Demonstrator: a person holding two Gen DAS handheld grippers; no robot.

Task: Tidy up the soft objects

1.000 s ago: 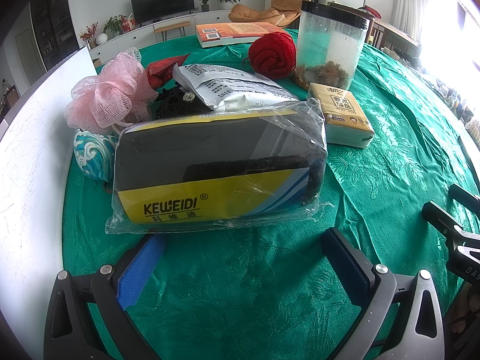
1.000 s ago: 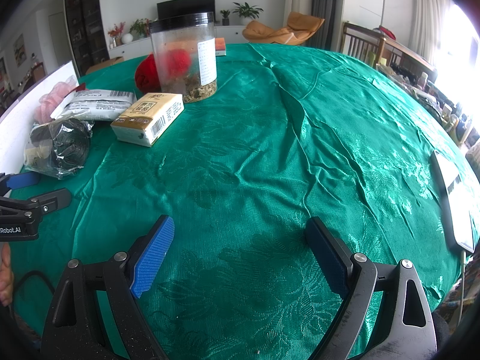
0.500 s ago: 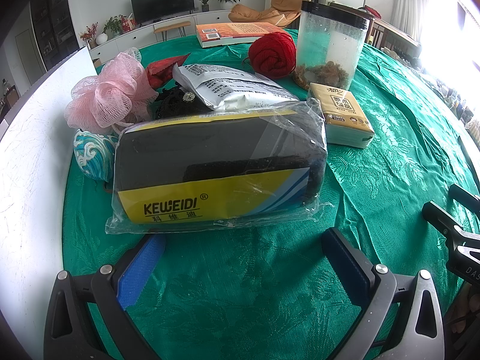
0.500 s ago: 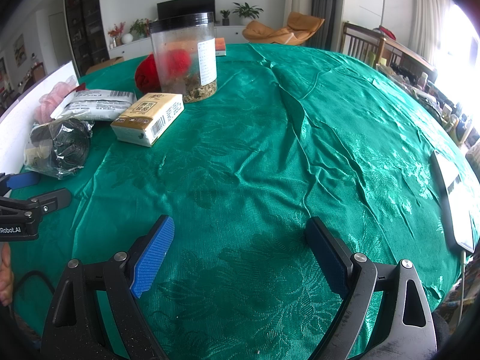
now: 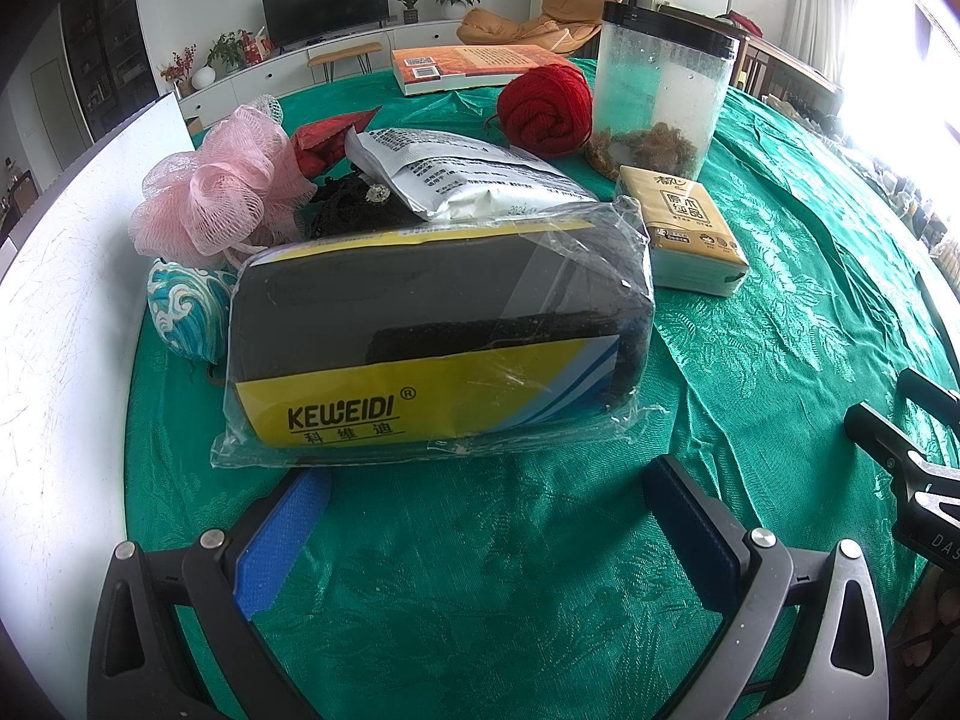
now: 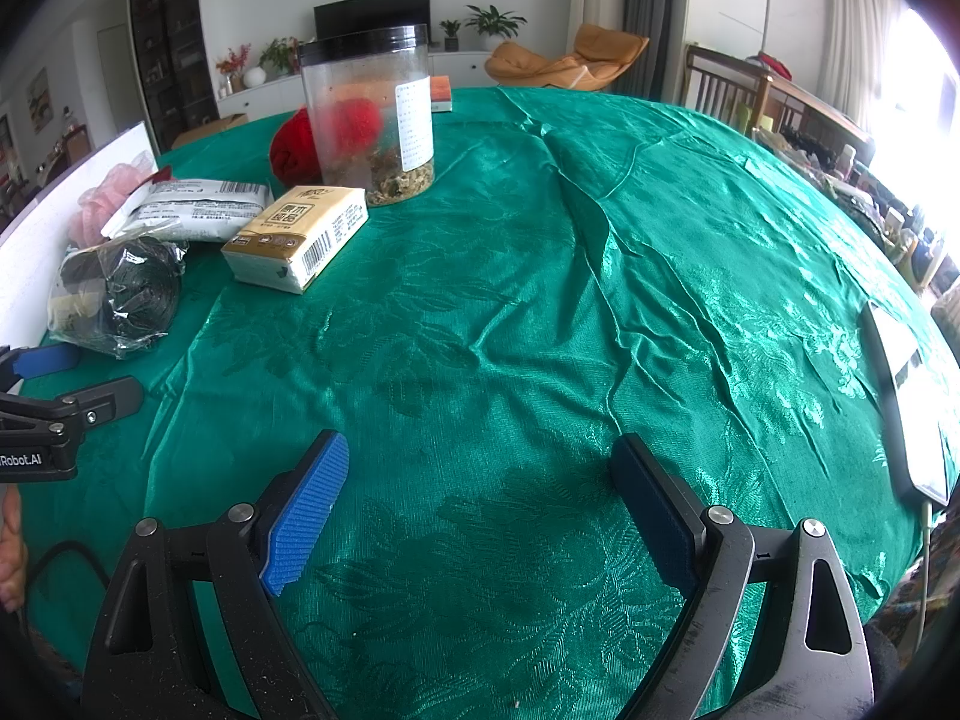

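Left gripper (image 5: pixel 486 516) and right gripper (image 6: pixel 480 480), jaws released, over bare green cloth (image 6: pixel 540 300); sponge pack (image 5: pixel 432 330) just ahead of left

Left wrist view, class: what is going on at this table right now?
Nothing is held yet. The left gripper is open, its jaws spread just short of the bagged KEWEIDI sponge on the green tablecloth. The right gripper is open over bare cloth. The pink bath pouf, red yarn ball and tissue pack lie untouched.
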